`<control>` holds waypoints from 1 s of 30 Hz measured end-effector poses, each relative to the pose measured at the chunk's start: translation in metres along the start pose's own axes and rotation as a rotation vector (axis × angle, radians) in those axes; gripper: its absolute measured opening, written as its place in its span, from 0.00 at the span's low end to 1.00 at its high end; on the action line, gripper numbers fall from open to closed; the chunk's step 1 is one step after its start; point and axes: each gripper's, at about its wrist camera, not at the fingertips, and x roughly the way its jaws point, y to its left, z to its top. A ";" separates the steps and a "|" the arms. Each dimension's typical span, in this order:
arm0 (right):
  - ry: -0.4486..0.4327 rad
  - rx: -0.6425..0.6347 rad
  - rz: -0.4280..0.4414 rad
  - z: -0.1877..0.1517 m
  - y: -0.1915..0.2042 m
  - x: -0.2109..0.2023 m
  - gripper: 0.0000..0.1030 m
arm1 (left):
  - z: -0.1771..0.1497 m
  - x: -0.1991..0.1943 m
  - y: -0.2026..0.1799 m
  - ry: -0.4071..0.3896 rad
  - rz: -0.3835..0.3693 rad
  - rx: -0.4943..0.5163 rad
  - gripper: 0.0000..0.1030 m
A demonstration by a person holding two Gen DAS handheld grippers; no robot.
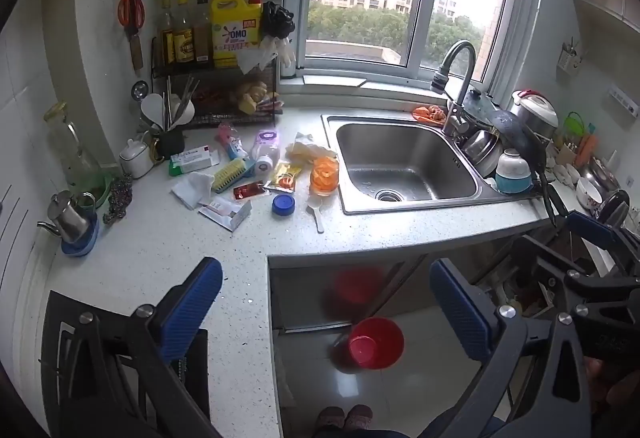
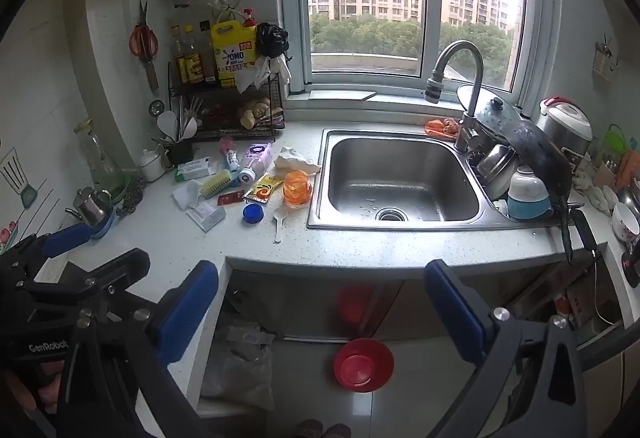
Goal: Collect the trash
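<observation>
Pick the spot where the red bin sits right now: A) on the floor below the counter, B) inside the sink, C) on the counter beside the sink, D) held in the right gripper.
A: the red bin stands on the floor tiles below the counter edge, with both grippers open and empty.
</observation>
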 end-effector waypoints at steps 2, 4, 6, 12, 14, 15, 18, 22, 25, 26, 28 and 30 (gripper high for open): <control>0.005 0.005 -0.001 0.001 0.001 0.000 1.00 | 0.000 -0.001 0.000 -0.010 -0.002 -0.011 1.00; 0.007 0.014 0.006 0.001 0.001 0.000 1.00 | -0.001 -0.002 -0.001 -0.023 0.000 -0.004 1.00; 0.008 0.018 0.006 -0.003 -0.002 0.002 1.00 | -0.003 -0.003 -0.003 -0.033 -0.001 0.000 1.00; 0.012 0.031 -0.022 -0.007 -0.005 -0.001 1.00 | 0.000 0.001 -0.001 0.005 -0.039 0.046 1.00; 0.018 0.036 -0.027 -0.004 -0.002 0.000 1.00 | 0.001 0.000 -0.001 0.003 -0.042 0.049 1.00; 0.018 0.038 -0.025 -0.005 -0.003 0.000 1.00 | 0.001 0.000 -0.001 0.002 -0.043 0.049 1.00; 0.023 0.040 -0.029 -0.003 -0.002 -0.001 1.00 | 0.000 0.000 -0.002 0.006 -0.050 0.052 1.00; 0.021 0.035 -0.045 -0.004 0.000 -0.001 1.00 | -0.001 0.000 -0.003 0.010 -0.053 0.054 1.00; 0.027 0.042 -0.037 -0.003 -0.002 0.000 1.00 | 0.000 0.000 -0.003 0.012 -0.050 0.061 1.00; 0.026 0.043 -0.036 -0.004 -0.002 0.000 1.00 | -0.001 0.000 -0.004 0.013 -0.049 0.064 1.00; 0.031 0.044 -0.038 -0.005 -0.002 -0.001 1.00 | -0.001 0.000 -0.004 0.014 -0.050 0.065 1.00; 0.031 0.043 -0.040 -0.005 -0.002 -0.001 1.00 | -0.002 0.001 -0.005 0.017 -0.050 0.064 1.00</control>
